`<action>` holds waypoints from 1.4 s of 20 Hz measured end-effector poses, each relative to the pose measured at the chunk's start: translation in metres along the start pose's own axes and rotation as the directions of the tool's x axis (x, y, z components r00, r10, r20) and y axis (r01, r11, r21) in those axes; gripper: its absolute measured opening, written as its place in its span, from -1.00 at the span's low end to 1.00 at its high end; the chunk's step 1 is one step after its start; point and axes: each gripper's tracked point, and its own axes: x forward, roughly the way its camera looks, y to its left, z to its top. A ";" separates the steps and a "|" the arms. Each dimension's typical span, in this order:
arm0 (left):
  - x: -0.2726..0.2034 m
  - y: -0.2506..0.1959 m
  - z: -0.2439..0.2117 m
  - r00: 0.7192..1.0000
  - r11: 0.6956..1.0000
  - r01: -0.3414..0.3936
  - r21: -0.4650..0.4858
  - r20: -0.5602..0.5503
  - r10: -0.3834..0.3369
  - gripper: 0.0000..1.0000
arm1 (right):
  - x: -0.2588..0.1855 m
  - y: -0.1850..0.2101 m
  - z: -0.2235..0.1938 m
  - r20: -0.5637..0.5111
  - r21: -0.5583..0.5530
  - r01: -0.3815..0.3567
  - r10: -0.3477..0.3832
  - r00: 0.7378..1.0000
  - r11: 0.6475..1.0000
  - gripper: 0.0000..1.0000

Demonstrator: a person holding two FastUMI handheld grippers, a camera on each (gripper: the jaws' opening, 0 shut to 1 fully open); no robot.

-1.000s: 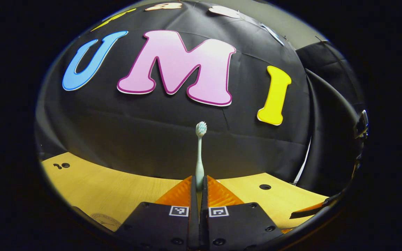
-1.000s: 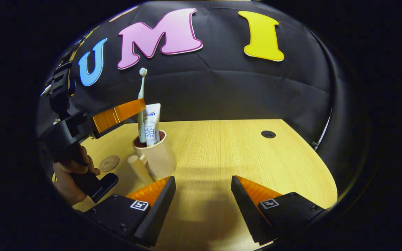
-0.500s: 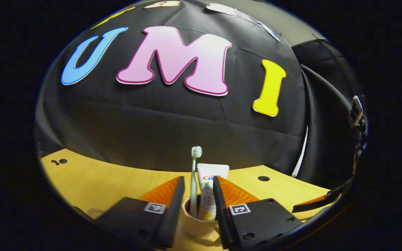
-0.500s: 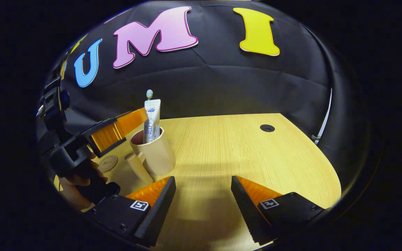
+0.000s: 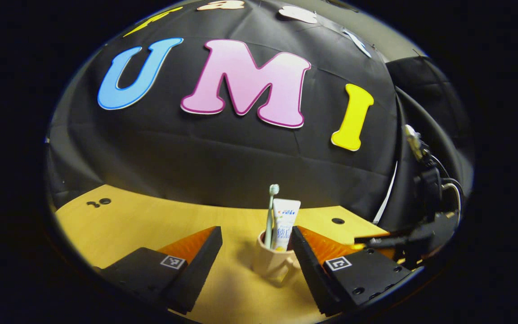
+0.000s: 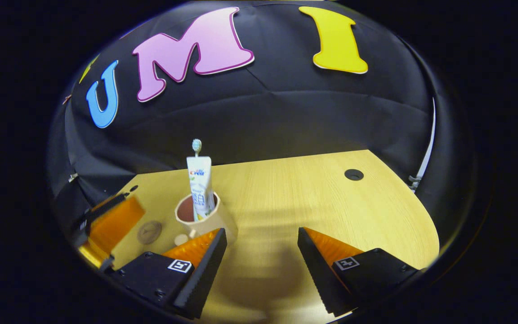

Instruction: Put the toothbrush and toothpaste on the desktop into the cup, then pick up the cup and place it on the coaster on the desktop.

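my left gripper hangs low over the pale wooden desktop with its jaws spread wide and nothing between the pads; just past the tips, in the gap and nearer my right-hand finger, stands the beige ceramic cup with a side handle, upright on the desktop, its handle turned toward me; neither finger touches it; inside it the slim pale green toothbrush stands bristles up, and just beside it the white toothpaste tube stands with its flat end upward, the two leaning close together; off to the right of that view my other gripper shows dark and partly blurred at the edge; a round hole sits in the desktop behind the cup; farthest off hangs the black cloth wall.

my right gripper also hovers over the desktop with jaws wide apart and empty; the cup stands just beyond my left-hand finger, outside the gap, with the tube in front of the brush head; left of the cup, flat on the wood, lies the small round brown coaster, apart from the cup; beyond the coaster, at the left edge, a blurred finger of my left gripper shows; another round hole lies far right on the desktop.
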 end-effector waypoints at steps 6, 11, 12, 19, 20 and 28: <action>-0.074 0.040 -0.019 0.986 0.991 -0.123 -0.044 -0.119 0.117 0.95 | 0.017 0.034 0.012 -0.149 0.027 -0.032 0.035 0.988 0.999 0.95; -0.102 0.067 -0.025 0.967 0.975 -0.208 -0.082 -0.168 0.193 0.94 | 0.028 0.062 -0.001 -0.311 0.028 -0.025 0.033 0.950 0.999 0.95; -0.105 0.072 -0.026 0.963 0.971 -0.221 -0.086 -0.178 0.203 0.94 | 0.029 0.069 -0.001 -0.329 0.029 -0.033 0.041 0.943 0.999 0.95; -0.135 0.098 -0.009 0.947 0.943 -0.296 -0.150 -0.173 0.270 0.95 | 0.042 0.097 -0.036 -0.550 0.025 -0.057 0.061 0.833 0.998 0.96; -0.139 0.105 -0.007 0.943 0.936 -0.313 -0.161 -0.169 0.286 0.95 | 0.045 0.095 -0.040 -0.567 0.002 -0.057 0.048 0.822 0.998 0.95; -0.196 0.143 -0.041 0.894 0.897 -0.408 -0.172 -0.274 0.354 0.95 | 0.062 0.094 -0.077 -0.734 -0.043 -0.023 -0.016 0.679 0.999 0.96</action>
